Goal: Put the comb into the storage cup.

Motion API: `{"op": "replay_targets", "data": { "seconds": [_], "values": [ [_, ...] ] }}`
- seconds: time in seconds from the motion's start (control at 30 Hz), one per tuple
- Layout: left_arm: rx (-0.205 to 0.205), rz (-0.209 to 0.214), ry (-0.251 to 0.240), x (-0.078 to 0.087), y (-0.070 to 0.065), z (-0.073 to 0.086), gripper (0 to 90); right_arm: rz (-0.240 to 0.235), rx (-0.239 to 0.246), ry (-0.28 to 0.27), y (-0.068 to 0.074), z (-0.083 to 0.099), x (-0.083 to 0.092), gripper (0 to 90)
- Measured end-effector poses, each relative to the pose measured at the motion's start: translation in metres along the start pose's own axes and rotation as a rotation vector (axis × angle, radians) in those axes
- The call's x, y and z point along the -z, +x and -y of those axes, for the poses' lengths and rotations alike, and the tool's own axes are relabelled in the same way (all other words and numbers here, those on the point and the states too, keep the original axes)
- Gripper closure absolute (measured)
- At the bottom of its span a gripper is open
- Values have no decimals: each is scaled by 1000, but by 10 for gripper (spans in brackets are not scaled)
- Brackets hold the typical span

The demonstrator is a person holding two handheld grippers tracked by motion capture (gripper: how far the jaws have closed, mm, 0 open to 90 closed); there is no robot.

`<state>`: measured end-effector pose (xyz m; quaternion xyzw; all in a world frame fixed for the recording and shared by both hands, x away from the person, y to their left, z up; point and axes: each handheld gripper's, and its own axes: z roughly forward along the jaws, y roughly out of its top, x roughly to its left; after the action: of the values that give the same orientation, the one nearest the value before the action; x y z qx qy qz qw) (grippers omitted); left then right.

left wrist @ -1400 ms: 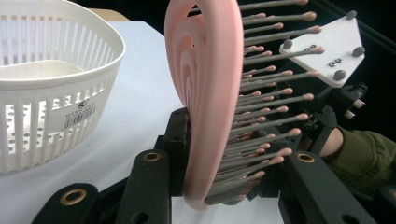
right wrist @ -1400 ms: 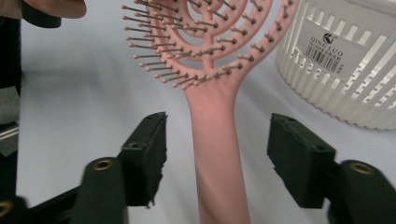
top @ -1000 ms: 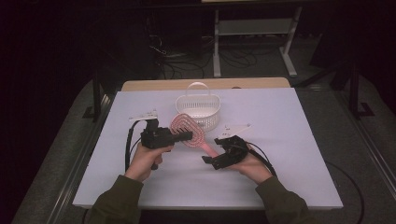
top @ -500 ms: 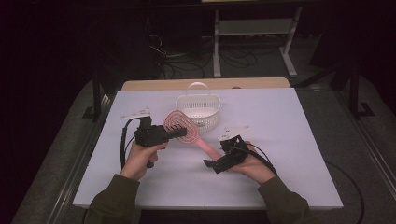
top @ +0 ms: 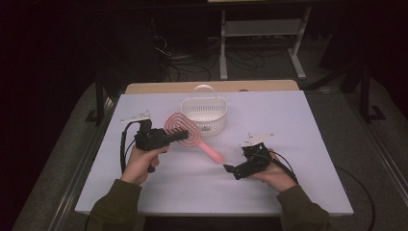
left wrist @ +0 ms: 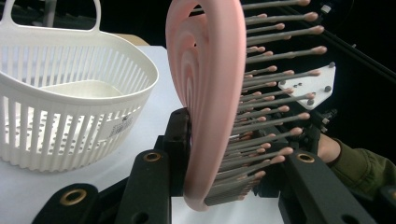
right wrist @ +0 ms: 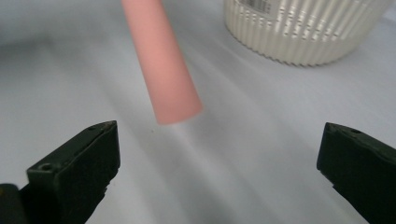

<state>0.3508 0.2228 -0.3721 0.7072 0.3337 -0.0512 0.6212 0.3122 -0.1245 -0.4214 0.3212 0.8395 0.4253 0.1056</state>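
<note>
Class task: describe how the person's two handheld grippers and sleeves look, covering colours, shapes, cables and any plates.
Both the left gripper and the right gripper are black, pistol-shaped tools with two blocky black jaws showing brass-coloured rivets. Each carries a pale grey three-cornered plate on top and trails a looping black cable. The sleeves are olive green.

The white basket (top: 204, 115) is standing just behind the pink brush (top: 185, 132), blocking the far side; bare table (top: 308, 144) is lying open toward the right.
</note>
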Motion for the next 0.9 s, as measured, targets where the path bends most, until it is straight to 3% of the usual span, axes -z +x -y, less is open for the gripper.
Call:
{"op": "replay_targets", "data": {
  "seconds": [0.37,0.63,0.9],
  "values": [
    [2,-3,-16,5,1,-1,653,36,-13,-2,-3,23,18,0],
    [1,4,-21,4,-1,-2,653,36,-33,5,-6,37,25,0],
    [-1,6,-29,5,-1,-4,653,49,-61,-47,-9,49,36,0]
  ]
}}
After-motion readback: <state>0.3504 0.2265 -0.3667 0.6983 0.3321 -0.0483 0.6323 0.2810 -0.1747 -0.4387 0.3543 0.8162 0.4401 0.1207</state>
